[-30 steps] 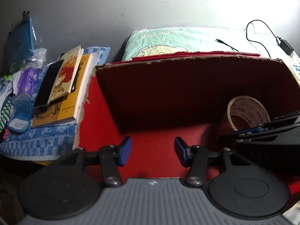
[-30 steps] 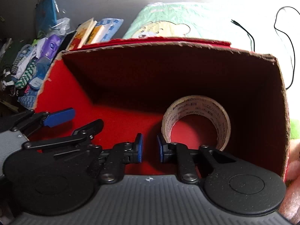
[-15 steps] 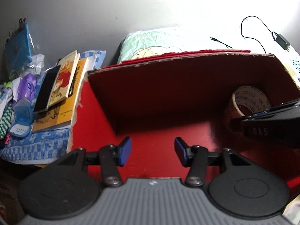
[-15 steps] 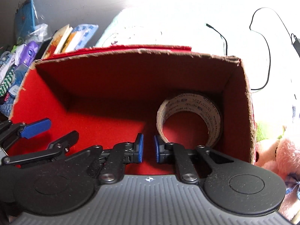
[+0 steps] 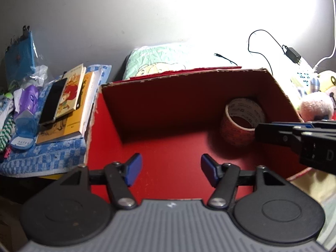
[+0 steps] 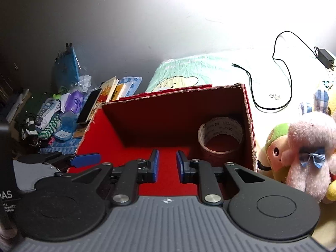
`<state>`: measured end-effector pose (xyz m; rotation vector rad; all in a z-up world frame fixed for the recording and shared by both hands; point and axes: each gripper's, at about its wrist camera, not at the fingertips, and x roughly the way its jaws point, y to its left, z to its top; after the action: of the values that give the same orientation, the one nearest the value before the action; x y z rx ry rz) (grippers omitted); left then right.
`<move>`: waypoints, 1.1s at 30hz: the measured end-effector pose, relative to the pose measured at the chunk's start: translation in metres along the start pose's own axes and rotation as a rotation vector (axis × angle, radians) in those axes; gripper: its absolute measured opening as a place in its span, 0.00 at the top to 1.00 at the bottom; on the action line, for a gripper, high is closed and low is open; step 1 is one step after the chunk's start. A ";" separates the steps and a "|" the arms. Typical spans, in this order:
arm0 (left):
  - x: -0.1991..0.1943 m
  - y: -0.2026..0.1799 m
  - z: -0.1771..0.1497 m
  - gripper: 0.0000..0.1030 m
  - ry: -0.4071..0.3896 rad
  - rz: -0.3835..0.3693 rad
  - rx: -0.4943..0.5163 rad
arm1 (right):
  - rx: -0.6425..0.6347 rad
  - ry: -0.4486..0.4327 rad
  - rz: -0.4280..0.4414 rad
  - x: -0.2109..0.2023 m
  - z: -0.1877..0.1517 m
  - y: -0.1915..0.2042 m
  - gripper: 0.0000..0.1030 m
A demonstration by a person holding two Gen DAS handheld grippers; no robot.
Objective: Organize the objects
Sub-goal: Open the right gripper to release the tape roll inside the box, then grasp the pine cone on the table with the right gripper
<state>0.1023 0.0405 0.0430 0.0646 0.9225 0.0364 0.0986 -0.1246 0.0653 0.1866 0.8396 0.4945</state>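
I read the red box [image 6: 248, 126] as the place everything is meant to end up, so I'll place the rest against it. Inside it, in the far right corner against the right wall, sits one roll of tape [image 6: 220, 136], lying with its hole facing up and toward me. That is the only thing in the box; the rest of its red floor is bare. So by my judgement one item is stowed and most of the sorting is left.

My right gripper [image 6: 167, 166] hangs over the box's near edge, just short of the tape, with its blue pads parted by a narrow gap and nothing between them. My left gripper [image 5: 170, 169] is over the near left part of the box, fingers spread wide and also empty.

To the left of the box, on a blue checked towel [image 5: 42, 157], lie the things I take to be waiting: a stack of books [image 5: 71, 105] with a dark phone [image 5: 53, 100] on top, a small blue case [image 5: 24, 130], a purple packet [image 5: 29, 98] and some striped socks [image 6: 48, 126]. To the right of the box, just beside its wall, are a pink plush toy [image 6: 310, 153] and a green and yellow one [image 6: 275, 149]. Behind the box are a pale green pillow [image 6: 199, 71] and a black charger cable [image 6: 281, 79].

Whether the toys and cable belong in the box, I cannot tell.
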 end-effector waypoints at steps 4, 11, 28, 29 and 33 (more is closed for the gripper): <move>-0.017 -0.004 -0.009 0.32 -0.013 0.012 0.009 | -0.036 -0.059 -0.010 -0.018 -0.012 0.008 0.73; -0.036 -0.008 -0.030 0.30 -0.012 0.025 0.027 | -0.012 -0.105 -0.029 -0.036 -0.037 0.012 0.60; -0.040 -0.020 -0.075 0.28 0.063 0.027 0.073 | 0.114 -0.048 -0.010 -0.056 -0.085 0.001 0.55; -0.040 -0.020 -0.077 0.28 0.068 0.024 0.075 | 0.119 -0.044 -0.012 -0.056 -0.087 0.000 0.55; -0.039 -0.022 -0.084 0.28 0.074 0.007 0.091 | 0.158 -0.018 -0.021 -0.055 -0.097 -0.009 0.55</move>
<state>0.0119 0.0192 0.0218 0.1515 0.9981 0.0037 -0.0026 -0.1626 0.0350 0.3264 0.8625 0.4063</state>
